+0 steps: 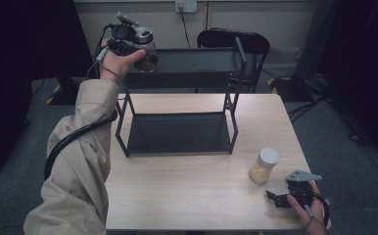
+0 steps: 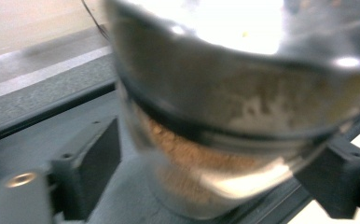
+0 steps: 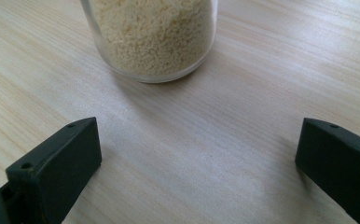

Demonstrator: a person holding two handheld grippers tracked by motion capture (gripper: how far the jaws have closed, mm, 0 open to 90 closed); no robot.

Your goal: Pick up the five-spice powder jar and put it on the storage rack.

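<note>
High view: my left gripper (image 1: 137, 48) held the brown jar (image 1: 148, 54) at the rack's (image 1: 192, 68) top shelf.
Left gripper view: blurred jar (image 2: 225, 116), brown powder, silver lid, between spread jaws; contact unclear.
Right gripper (image 3: 197, 154): jaws wide, empty, near the yellow jar (image 3: 152, 32).

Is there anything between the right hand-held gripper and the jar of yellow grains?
No. The right gripper view shows bare wooden table between the open right hand-held gripper and the jar.

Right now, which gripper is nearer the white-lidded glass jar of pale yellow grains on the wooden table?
Right. The right gripper sits just short of the jar, jaws open toward it; the left gripper is far off at the black shelf.
</note>
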